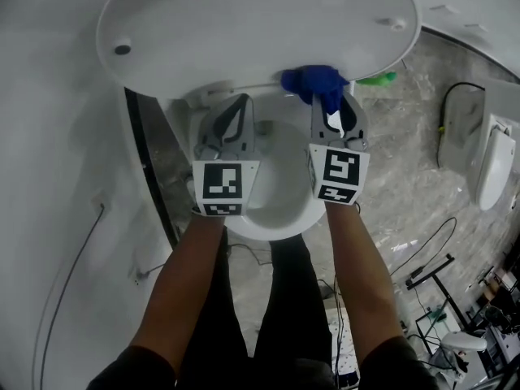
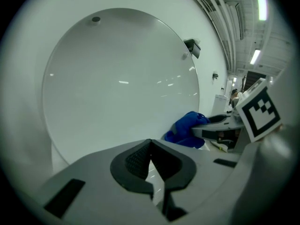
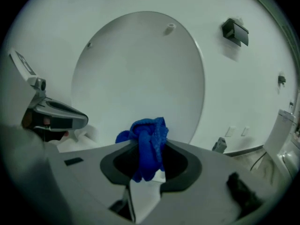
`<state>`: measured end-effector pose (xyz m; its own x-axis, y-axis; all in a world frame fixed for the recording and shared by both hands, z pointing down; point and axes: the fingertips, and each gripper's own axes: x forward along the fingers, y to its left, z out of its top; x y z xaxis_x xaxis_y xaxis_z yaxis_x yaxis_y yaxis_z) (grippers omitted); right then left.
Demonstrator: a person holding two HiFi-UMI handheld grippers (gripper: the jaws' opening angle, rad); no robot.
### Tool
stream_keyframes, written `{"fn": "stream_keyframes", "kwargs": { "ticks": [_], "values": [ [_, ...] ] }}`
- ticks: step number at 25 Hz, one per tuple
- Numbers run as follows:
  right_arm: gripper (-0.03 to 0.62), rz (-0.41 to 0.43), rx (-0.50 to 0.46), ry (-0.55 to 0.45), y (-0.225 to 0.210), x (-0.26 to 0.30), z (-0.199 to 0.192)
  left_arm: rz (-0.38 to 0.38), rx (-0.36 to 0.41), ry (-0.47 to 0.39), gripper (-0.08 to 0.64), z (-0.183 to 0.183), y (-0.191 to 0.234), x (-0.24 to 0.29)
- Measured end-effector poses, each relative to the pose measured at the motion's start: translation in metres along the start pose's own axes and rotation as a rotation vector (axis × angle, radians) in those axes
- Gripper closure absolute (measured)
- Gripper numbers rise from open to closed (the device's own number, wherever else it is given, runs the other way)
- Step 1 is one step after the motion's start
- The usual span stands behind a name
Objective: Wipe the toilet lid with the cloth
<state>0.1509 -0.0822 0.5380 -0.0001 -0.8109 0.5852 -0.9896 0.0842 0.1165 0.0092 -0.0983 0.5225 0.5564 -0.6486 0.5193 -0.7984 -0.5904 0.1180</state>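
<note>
The right gripper (image 3: 150, 159) is clamped on the bunched blue cloth (image 1: 313, 82) and holds it near the bottom of the raised toilet lid (image 1: 260, 31), likely ready to wipe. The left gripper (image 2: 150, 146) is closed and empty, idle alongside. The bowl (image 1: 280, 193) lies below, and something green (image 1: 378, 79) pokes out beside the lid.

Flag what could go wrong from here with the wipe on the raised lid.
1. The cloth is a bunched wad pinched in the right gripper. Drag on the lid might pull it free, and the open bowl lies right below.
2. The left gripper is shut on nothing and sits close beside the right one, so a leftward sweep could knock into it.
3. Only a small wad sticks out, so the hard jaw tips may scrape the lid.
</note>
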Motion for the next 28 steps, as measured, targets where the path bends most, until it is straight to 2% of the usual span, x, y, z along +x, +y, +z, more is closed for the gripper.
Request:
{"fn": "stream_keyframes", "kwargs": {
  "ticks": [4, 10, 13, 19, 22, 28],
  "values": [
    [0.48, 0.101, -0.034, -0.027, 0.063, 0.007, 0.019, 0.061, -0.002, 0.03, 0.551, -0.013, 0.036, -0.022],
    [0.48, 0.272, -0.08, 0.027, 0.173, 0.027, 0.022, 0.157, -0.031, 0.076, 0.551, -0.039, 0.105, -0.065],
    [0.48, 0.31, -0.114, 0.058, 0.208, 0.039, 0.015, 0.193, -0.053, 0.079, 0.551, -0.049, 0.127, -0.078],
    [0.479, 0.3, -0.167, 0.084, 0.213, 0.056, 0.012, 0.194, -0.05, 0.084, 0.551, -0.058, 0.135, -0.083],
    [0.479, 0.269, -0.202, 0.083, 0.2, 0.057, 0.01, 0.162, -0.041, 0.095, 0.551, -0.059, 0.124, -0.075],
    [0.479, 0.201, -0.108, 0.098, 0.15, 0.052, 0.001, 0.076, 0.017, 0.124, 0.551, -0.05, 0.084, -0.05]
  ]
}}
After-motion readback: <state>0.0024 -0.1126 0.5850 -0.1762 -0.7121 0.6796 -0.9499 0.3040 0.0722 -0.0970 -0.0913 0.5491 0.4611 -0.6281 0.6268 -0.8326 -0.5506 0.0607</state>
